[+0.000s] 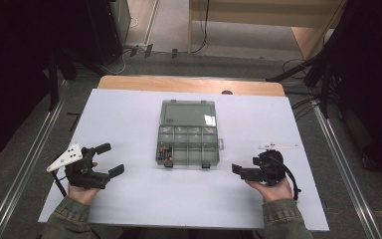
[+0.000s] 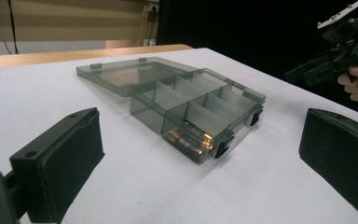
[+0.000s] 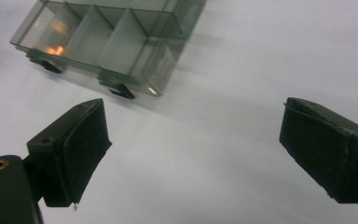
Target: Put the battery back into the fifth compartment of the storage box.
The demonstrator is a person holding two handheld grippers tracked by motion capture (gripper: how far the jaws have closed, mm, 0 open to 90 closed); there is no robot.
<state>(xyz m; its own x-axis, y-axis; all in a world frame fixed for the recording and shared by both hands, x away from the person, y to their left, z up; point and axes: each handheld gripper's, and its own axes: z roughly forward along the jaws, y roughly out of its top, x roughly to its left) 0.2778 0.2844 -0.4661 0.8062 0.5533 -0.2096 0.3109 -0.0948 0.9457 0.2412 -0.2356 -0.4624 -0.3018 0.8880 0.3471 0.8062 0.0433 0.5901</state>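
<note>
A smoky clear compartment box [image 1: 187,144] lies open mid-table, its lid [image 1: 188,113] folded flat away from me. Batteries [image 1: 165,154] lie in its near-left compartment, glinting orange [image 2: 189,137]. My left gripper [image 1: 110,159] is open, left of the box, and its jaws frame the box [image 2: 200,100] from a distance. Just right of the box's near corner, my right gripper [image 1: 236,170] is also open. In its own view the jaws stand wide apart [image 3: 193,126] over bare table, the box [image 3: 116,32] ahead at upper left. Both hold nothing.
The white tabletop [image 1: 129,199] ends in a wooden strip [image 1: 189,84] at the far side. Metal rails [image 1: 30,164] run along the floor on both sides, with cables [image 1: 303,107] at the right. Black latches [image 3: 116,88] stick out from the box's near wall.
</note>
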